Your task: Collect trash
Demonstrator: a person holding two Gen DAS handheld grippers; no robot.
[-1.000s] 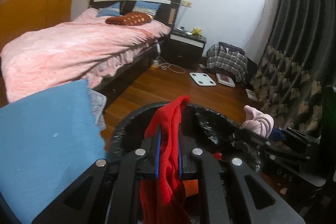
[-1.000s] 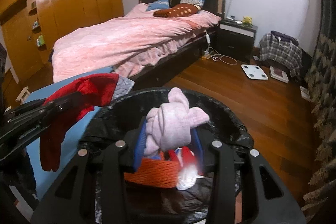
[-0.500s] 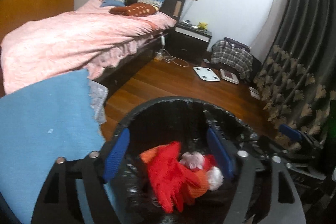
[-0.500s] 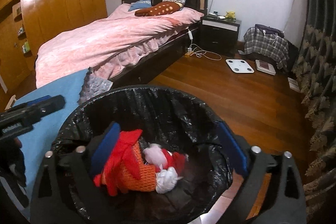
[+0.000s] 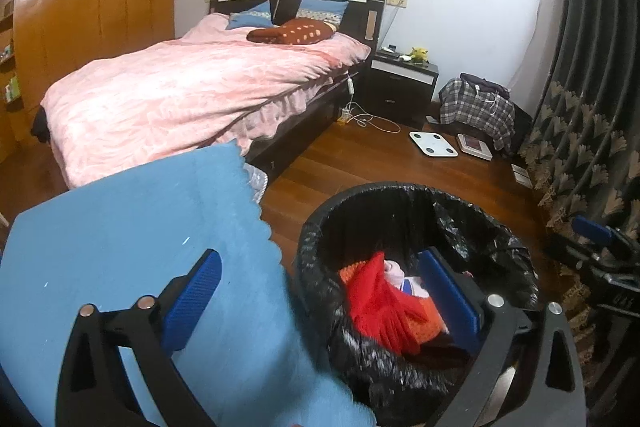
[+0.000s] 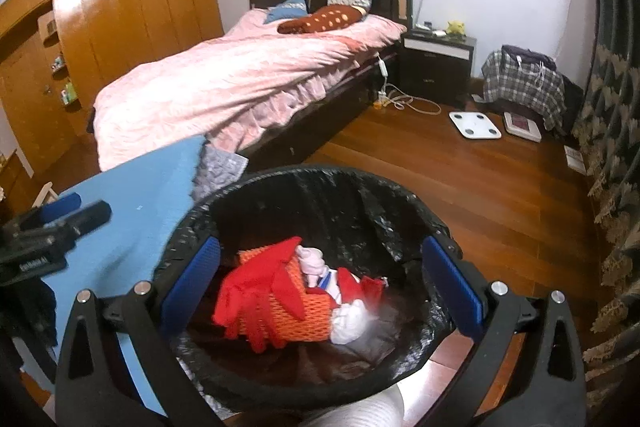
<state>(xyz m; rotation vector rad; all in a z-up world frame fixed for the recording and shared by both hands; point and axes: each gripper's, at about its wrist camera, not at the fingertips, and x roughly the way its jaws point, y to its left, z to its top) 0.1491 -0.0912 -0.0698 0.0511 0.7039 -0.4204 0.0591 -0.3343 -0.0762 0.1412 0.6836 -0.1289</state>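
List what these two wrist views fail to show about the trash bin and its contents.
- Bottom of the trash bin: right wrist view, covered by the red cloth and orange net.
- White item: right wrist view, too blurred to identify.
- Bin's near rim: left wrist view, hidden behind the left gripper, jaws open.
- Bin's outside: both views, cut off below; right gripper blocks it.
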